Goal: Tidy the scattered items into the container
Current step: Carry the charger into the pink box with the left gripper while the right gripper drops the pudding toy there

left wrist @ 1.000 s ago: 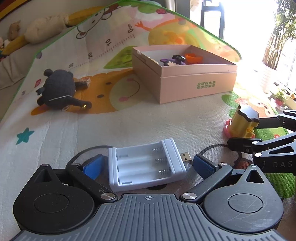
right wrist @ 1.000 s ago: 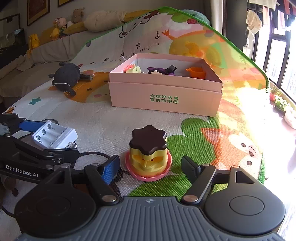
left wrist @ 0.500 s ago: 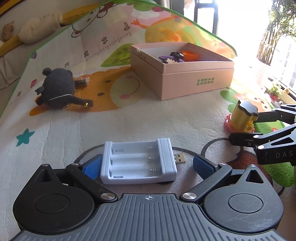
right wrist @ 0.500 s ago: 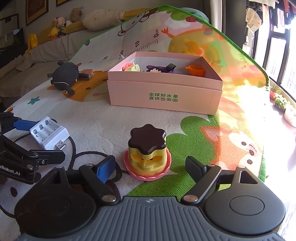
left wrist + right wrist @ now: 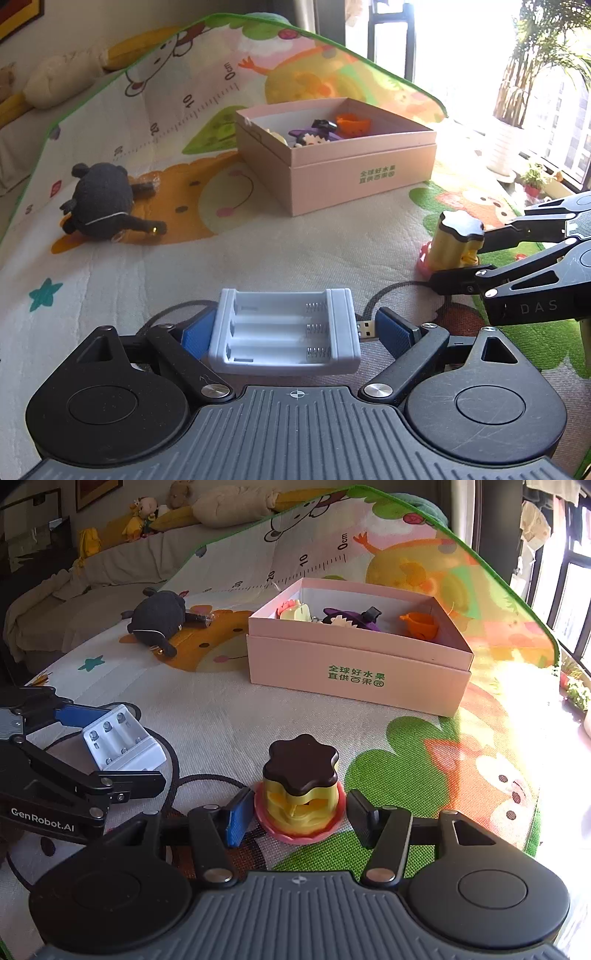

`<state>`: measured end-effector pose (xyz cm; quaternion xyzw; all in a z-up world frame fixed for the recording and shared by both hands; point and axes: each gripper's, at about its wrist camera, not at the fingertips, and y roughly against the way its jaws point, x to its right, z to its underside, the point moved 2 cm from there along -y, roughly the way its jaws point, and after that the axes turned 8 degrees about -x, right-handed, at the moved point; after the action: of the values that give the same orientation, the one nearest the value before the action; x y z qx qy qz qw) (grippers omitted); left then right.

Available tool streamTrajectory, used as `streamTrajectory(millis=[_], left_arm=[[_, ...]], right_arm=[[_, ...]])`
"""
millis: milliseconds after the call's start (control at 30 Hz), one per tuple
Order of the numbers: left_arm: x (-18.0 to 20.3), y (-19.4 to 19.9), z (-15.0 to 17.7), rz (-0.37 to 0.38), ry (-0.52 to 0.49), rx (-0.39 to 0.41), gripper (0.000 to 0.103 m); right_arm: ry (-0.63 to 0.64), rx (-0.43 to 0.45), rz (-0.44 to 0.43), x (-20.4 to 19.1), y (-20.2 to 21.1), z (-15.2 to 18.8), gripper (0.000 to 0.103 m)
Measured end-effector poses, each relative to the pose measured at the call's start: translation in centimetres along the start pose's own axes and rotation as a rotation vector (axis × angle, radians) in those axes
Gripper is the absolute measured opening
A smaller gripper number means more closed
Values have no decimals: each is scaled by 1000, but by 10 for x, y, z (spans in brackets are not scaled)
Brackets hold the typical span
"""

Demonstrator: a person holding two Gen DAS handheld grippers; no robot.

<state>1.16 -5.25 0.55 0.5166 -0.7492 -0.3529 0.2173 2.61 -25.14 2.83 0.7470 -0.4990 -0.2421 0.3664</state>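
Green Chinese print on front of pink box (image 5: 354, 672); "GenRobot.AI" on left gripper (image 5: 288, 332), "DAS" on right gripper (image 5: 295, 812). Ruler marks 0cm, 10, 20 on play mat (image 5: 258, 251). Left jaws closing round white battery charger (image 5: 284, 332), pad gaps visible. Right jaws closing, pudding toy (image 5: 301, 786) between, pads not quite touching. Dark plush (image 5: 101, 203) left of box; black cable (image 5: 192, 782) loops between grippers.

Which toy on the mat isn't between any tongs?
The dark grey plush toy, lying alone left of the pink cardboard box. The yellow pudding toy with a brown lid and the white plastic battery charger each sit between tongs.
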Motion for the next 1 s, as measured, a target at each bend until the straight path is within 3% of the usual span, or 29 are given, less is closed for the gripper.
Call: streamTrajectory(millis=[333, 633, 700, 833, 1000], left_arm=[[25, 12, -77, 32, -127, 162, 94], [29, -35, -165, 45, -130, 310, 95], [24, -49, -176, 61, -106, 302, 96], [9, -57, -164, 95, -68, 247, 99], [-12, -43, -123, 59, -40, 194, 102]], right_arm=[[-102, 40, -5, 55, 49, -8, 55], [-129, 195, 34, 101, 82, -84, 55], [-145, 223, 11, 110, 81, -110, 55], [-203, 209, -63, 125, 59, -163, 55], [-229, 119, -175, 122, 1, -224, 56]])
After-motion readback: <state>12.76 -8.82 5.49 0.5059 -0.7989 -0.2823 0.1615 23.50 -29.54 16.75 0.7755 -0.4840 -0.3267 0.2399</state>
